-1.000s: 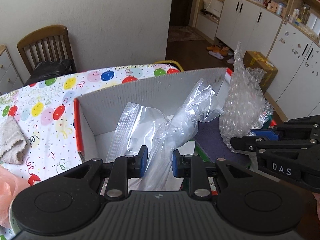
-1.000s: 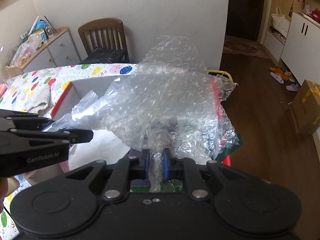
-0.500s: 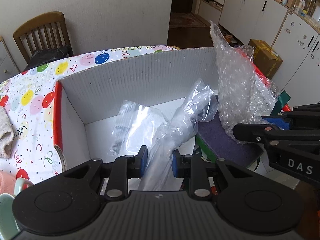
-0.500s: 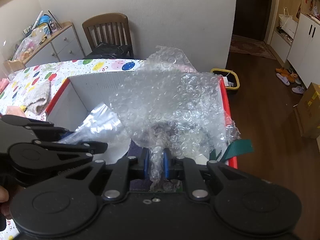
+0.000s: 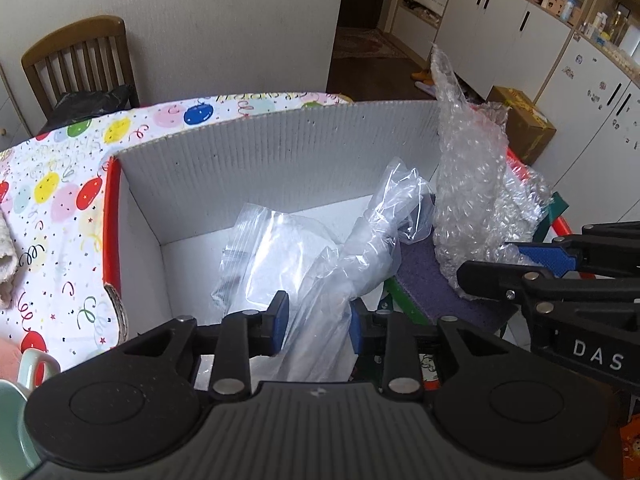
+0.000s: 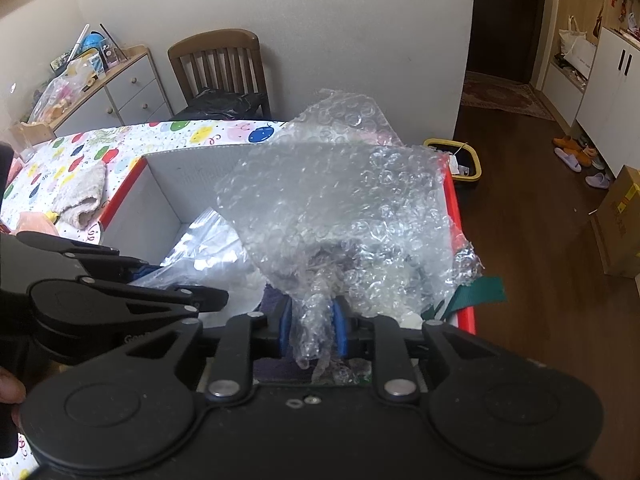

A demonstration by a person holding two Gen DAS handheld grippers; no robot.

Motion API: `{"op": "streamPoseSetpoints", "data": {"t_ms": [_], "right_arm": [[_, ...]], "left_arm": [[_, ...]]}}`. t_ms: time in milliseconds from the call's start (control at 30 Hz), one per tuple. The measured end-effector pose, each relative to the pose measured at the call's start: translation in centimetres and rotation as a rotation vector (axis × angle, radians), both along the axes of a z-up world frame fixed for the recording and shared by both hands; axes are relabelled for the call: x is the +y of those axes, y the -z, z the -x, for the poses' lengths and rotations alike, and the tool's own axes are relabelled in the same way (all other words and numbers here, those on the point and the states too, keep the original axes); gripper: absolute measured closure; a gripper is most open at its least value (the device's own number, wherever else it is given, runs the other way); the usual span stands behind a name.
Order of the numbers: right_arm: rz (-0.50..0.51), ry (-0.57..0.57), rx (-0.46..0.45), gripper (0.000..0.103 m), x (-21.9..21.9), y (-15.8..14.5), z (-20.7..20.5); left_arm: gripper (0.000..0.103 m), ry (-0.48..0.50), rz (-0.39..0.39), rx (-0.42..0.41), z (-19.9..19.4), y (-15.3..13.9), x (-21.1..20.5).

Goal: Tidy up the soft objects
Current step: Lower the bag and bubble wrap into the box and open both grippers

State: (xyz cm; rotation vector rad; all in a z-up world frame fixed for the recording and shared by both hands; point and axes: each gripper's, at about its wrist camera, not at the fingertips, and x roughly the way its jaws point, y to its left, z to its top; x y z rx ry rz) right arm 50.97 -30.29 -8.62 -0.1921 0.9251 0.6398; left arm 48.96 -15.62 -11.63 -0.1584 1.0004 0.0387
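- The left gripper (image 5: 314,320) hangs over the near edge of the open cardboard box (image 5: 280,148). Its jaws have just been opening: the clear plastic bag (image 5: 340,276) runs up between the blue pads, and a gap shows beside the left pad, so the pads no longer press on it.
- The bag lies inside the box toward the near side, its crumpled top leaning to the far right against the bubble wrap (image 5: 468,184).
- The right gripper (image 6: 308,326) points into the box's right end. Its jaws have also just been opening — a twisted neck of the bubble wrap (image 6: 344,208) stands between the pads, seemingly loose, with a sliver of space on either side.
- The bubble wrap rises in a tall sheet above the box's right wall, its lower part resting on a purple pad (image 5: 428,280) in the box.
- The box, white inside with red outer edges, sits on a table with a balloon-print cloth (image 5: 60,200).
- To the left of the box lies a beige towel (image 6: 80,196) — well apart from both grippers.
- A wooden chair (image 6: 218,64) stands at the far wall.
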Motion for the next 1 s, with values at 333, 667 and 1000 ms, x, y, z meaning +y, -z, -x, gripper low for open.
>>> {"op": "streamPoseSetpoints", "data": {"t_ms": [333,667,1000], "right_arm": [[0.006,-0.003,-0.021,0.071,-0.4,-0.6,0.7],[-0.033,-0.005,-0.065,0.047,-1.6,-2.6,1.8],[-0.098,-0.034,-0.09,0.032,-2.7,-5.5,4.6]], "left_arm": [[0.033,-0.021,0.002,-0.056,1.1,-1.6,0.3],[0.033,-0.03,0.002,-0.118,4.1,-4.4,0.8],[0.029,-0.03,0.006,-0.185,8.5,-7.6,1.2]]}}
